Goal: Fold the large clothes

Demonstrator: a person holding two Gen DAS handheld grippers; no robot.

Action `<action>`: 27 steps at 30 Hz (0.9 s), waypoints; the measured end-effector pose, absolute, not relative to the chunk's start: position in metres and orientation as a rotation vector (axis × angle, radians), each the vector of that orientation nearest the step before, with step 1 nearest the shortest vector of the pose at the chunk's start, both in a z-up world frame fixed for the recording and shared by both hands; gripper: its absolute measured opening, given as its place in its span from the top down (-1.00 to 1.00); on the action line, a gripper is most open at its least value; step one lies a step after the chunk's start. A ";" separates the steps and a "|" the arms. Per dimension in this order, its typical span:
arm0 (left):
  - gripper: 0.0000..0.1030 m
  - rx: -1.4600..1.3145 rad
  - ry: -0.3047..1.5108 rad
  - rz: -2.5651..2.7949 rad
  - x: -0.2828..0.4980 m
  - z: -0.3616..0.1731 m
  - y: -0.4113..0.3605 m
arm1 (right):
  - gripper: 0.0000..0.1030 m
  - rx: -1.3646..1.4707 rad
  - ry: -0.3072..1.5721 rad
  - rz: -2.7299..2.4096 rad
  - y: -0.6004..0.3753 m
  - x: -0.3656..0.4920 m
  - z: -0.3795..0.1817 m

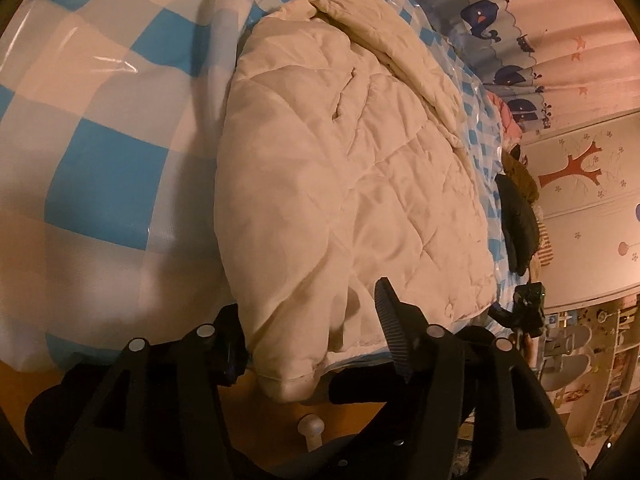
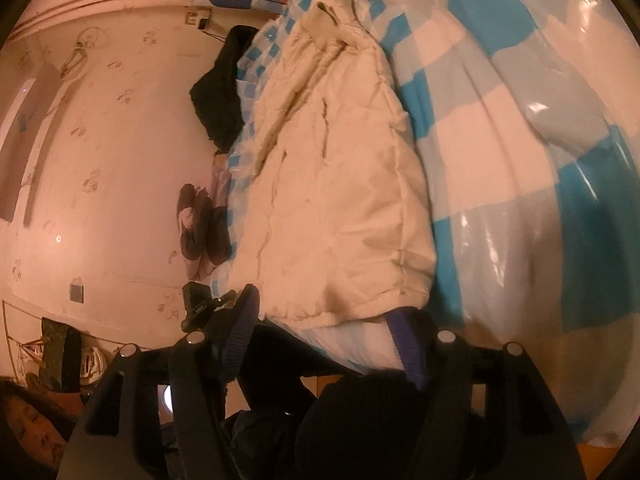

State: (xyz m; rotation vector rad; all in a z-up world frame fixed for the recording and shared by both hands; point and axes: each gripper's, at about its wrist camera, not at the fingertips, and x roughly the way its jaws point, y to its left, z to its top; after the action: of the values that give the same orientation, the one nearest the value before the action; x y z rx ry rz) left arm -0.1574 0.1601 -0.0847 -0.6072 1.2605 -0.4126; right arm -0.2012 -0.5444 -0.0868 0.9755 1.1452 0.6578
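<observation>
On a bed spread with a glossy blue-and-white checked cover point(image 1: 104, 148), a cream quilted jacket point(image 1: 344, 184) lies folded lengthwise, its near hem reaching the cover's front edge. From the left wrist view, the left gripper point(image 1: 308, 320) stands spread astride that hem — one ribbed finger point(image 1: 390, 320) rests over the jacket's near corner, the other sits just off the jacket's opposite side, and neither pad presses the fabric. From the right wrist view, the right gripper point(image 2: 324, 328) is likewise spread, its fingers point(image 2: 240, 328) parted just below the jacket's stitched hem, the cloth lying beyond their tips rather than pinched. To one side of the jacket the checked cover runs wide and bare; to the other, the jacket lies near the cover's edge, where a dark garment point(image 2: 222, 92) and a pair of slippers point(image 2: 200, 220) sit beside a wall. Beyond the jacket's far end hangs a curtain printed with whales point(image 1: 516, 40). A cabinet with a red tree motif point(image 1: 576, 168) stands past the jacket's side. No legible writing or label shows on the jacket.
</observation>
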 end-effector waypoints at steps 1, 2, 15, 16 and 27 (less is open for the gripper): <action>-0.05 -0.607 1.257 -0.417 -0.158 -0.084 0.162 | -0.21 0.975 1.141 0.660 -0.549 -0.204 -0.086; -0.05 -0.605 1.257 -0.415 -0.159 -0.084 0.164 | -0.21 0.971 1.131 0.658 -0.555 -0.209 -0.082; -0.13 -0.623 1.272 -0.405 -0.151 -0.095 0.165 | -0.45 0.868 1.273 0.631 -0.531 -0.177 -0.094; -0.15 -0.617 1.275 -0.407 -0.150 -0.096 0.163 | -0.46 0.853 1.287 0.639 -0.523 -0.173 -0.096; 0.73 -0.597 1.242 -0.417 -0.152 -0.090 0.156 | 0.66 0.800 1.213 0.654 -0.507 -0.182 -0.077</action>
State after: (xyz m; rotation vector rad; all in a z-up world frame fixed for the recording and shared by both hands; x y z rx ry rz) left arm -0.1518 0.1563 -0.0896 -0.5973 1.2419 -0.4170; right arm -0.1816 -0.5072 -0.0774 0.8002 1.2135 0.6539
